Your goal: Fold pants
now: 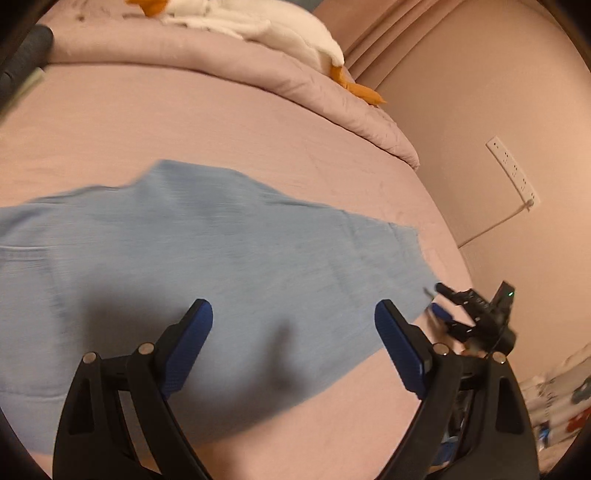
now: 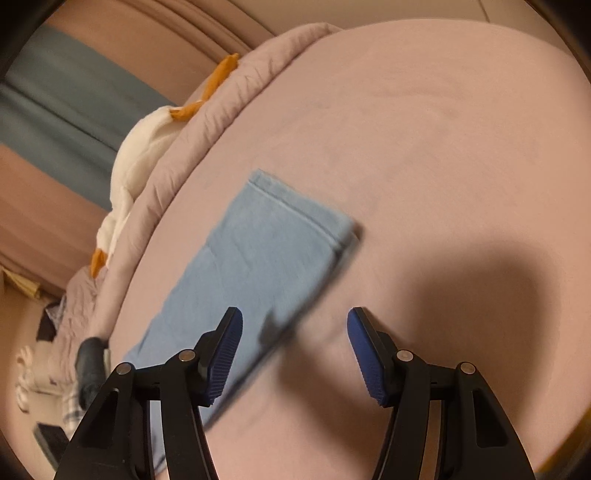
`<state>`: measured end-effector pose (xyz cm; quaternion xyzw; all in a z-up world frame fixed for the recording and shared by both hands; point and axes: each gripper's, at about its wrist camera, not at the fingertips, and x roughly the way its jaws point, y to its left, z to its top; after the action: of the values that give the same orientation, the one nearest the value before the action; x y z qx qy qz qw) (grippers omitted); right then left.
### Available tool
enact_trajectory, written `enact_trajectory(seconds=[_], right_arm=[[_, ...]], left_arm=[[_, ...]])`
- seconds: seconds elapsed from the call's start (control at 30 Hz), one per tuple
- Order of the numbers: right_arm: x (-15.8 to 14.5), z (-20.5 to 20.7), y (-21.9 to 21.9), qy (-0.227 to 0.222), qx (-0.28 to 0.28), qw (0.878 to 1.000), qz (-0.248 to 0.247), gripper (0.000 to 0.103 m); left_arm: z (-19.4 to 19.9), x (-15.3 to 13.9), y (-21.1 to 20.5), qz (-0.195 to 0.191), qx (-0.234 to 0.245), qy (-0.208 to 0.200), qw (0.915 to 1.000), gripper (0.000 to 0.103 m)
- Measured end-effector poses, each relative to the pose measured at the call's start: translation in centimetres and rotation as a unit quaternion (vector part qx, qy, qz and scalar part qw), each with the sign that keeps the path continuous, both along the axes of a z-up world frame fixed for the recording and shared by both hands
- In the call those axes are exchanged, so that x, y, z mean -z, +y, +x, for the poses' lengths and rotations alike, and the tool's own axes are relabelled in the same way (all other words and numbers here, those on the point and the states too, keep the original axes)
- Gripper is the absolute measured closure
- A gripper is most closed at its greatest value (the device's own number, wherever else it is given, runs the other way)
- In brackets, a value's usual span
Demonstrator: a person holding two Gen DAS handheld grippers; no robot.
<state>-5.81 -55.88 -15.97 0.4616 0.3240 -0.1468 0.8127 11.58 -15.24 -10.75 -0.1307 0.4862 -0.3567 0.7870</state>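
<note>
Light blue pants (image 1: 207,266) lie flat on the pink bed sheet (image 1: 184,122). In the left wrist view my left gripper (image 1: 293,317) hangs open above their near part, holding nothing. In the right wrist view the pants (image 2: 258,266) show as a long strip with a stitched hem at the far end. My right gripper (image 2: 294,325) is open and empty above the pants' near edge. The right gripper (image 1: 439,306) also shows in the left wrist view by the pants' right end.
A pink quilt (image 1: 229,59) is bunched at the far side of the bed, with a white and orange plush toy (image 1: 280,26) on it. A wall with a white socket strip (image 1: 511,171) stands to the right. Clutter (image 2: 48,365) lies on the floor beside the bed.
</note>
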Motion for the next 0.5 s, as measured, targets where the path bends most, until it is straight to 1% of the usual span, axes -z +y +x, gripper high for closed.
enact_trajectory(seconds=[0.03,0.13,0.17,0.2,0.23,0.27,0.3,0.33,0.37,0.43,0.5], right_arm=[[0.2,0.6,-0.2,-0.001,0.003,1.000,-0.001,0.041],[0.1,0.1,-0.3,-0.019,0.014,1.000,0.002,0.049],[0.1,0.2,-0.4,-0.020,0.016,1.000,-0.002,0.063],[0.3,0.3,-0.6,-0.014,0.019,1.000,-0.010,0.080],[0.5,0.3,-0.8,-0.014,0.023,1.000,-0.012,0.086],[0.7,0.0,-1.1,-0.023,0.024,0.999,-0.004,0.089],[0.7,-0.1,-1.3,-0.030,0.028,0.999,0.004,0.090],[0.4,-0.2,-1.3,-0.031,0.028,0.999,0.002,0.090],[-0.1,-0.2,-1.0,-0.033,0.025,0.999,-0.008,0.090],[-2.1,0.4,0.1,-0.042,0.006,0.998,-0.052,0.090],[-4.5,1.1,1.6,-0.051,-0.018,0.994,-0.097,0.091]], left_arm=[[0.5,0.4,-0.9,-0.010,0.002,0.013,0.9999,0.014],[1.8,1.8,-2.9,-0.051,0.004,0.063,0.9967,0.014],[2.1,2.2,-3.5,-0.063,0.003,0.075,0.9952,0.014],[2.4,2.4,-3.8,-0.069,0.003,0.080,0.9944,0.014],[2.7,2.8,-4.1,-0.072,0.003,0.086,0.9937,0.015],[3.0,3.4,-4.3,-0.069,0.000,0.096,0.9930,0.019],[3.3,4.3,-4.4,-0.058,-0.006,0.110,0.9922,0.023],[3.5,4.9,-4.3,-0.054,-0.009,0.118,0.9915,0.033],[3.5,5.1,-4.1,-0.054,-0.011,0.116,0.9917,0.039],[3.8,5.1,-3.9,-0.055,-0.010,0.121,0.9911,0.043],[4.1,4.7,-3.9,-0.055,-0.011,0.128,0.9902,0.044]])
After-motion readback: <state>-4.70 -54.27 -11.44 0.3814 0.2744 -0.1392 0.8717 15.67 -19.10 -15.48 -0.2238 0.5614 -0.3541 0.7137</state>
